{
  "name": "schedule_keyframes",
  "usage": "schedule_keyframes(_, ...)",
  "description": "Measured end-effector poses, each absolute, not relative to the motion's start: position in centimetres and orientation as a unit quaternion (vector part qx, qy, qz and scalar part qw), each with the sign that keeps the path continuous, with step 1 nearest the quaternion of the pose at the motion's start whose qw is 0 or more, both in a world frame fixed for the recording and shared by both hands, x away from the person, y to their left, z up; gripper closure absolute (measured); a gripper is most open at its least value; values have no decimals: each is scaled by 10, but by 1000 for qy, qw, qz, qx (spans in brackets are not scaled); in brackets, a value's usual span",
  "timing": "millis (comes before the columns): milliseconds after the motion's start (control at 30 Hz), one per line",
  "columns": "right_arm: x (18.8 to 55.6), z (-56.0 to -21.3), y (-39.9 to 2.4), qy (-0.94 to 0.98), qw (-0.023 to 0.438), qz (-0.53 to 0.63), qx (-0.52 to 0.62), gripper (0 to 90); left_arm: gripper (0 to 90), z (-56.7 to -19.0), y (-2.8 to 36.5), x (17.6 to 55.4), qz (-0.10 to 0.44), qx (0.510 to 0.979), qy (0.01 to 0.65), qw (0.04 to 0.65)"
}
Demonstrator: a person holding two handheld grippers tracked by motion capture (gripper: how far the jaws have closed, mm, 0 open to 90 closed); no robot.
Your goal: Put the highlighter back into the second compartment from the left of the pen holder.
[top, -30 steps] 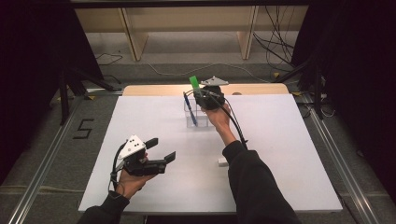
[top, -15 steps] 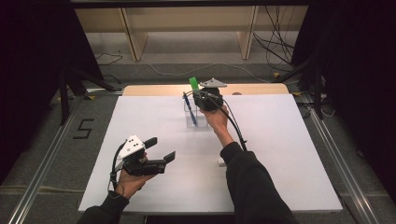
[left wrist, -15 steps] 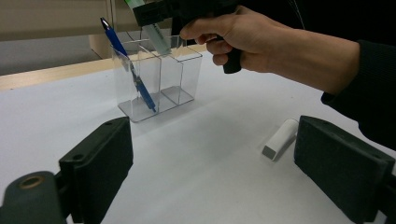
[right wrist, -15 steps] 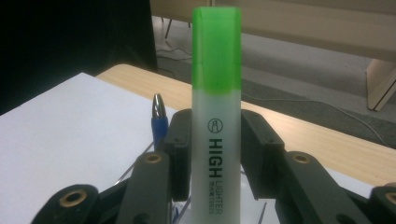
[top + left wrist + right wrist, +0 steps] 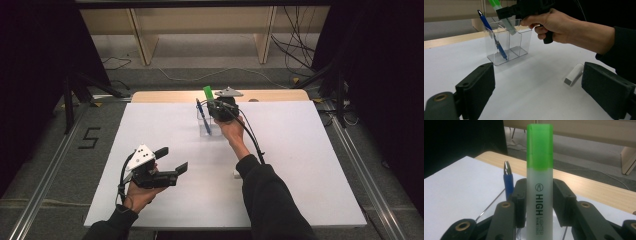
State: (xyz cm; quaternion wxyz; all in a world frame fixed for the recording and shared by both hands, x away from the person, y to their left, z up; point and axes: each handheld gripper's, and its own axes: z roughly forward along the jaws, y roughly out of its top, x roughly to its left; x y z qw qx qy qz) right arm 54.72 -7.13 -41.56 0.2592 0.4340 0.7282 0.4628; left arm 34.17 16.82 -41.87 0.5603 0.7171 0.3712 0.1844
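Right hand-held gripper (image 5: 539, 205) pinches one green highlighter (image 5: 540, 170) at upper centre of the high view, its lower end inside one clear two-compartment holder (image 5: 509, 42) on the desk (image 5: 300, 165). One blue pen (image 5: 491, 35) leans in the other compartment. Left hand-held gripper (image 5: 537, 92), lower left, is spread empty. One small white cap (image 5: 573, 74) lies nearby.

The clear, glossy plastic pen holder (image 5: 509, 41) is showing smooth, glassy walls; the green-capped highlighter (image 5: 540, 182) is looking like smooth plastic, its frosted barrel semi-matt under black print; the blue plastic pen (image 5: 492, 35) is shining at its metal tip; the white worktop (image 5: 300, 165) is appearing matt, with a pale wooden edge; the right hand-held gripper (image 5: 539, 202) is showing matt black pads (image 5: 520, 202).
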Motion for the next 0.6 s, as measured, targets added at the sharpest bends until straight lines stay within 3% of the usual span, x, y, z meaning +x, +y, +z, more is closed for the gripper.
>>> schedule_keyframes(200, 547, -420, -73, 727, 250, 467, 437, 651, 111, -418, 169, 341, 186, 718, 370, 559)
schedule_keyframes(267, 548, -421, -73, 728, 247, 464, 439, 531, 112, -418, 169, 342, 185, 716, 373, 561)
schedule_keyframes(300, 548, -421, -73, 728, 247, 464, 439, 531, 112, -418, 169, 342, 184, 715, 374, 562)
schedule_keyframes(433, 542, -408, -81, 731, 246, 462, 437, 370, 112, -418, 169, 342, 183, 715, 374, 562)
schedule_keyframes(600, 530, -385, -96, 740, 234, 468, 422, 300, 112, -419, 168, 342, 184, 718, 373, 558)
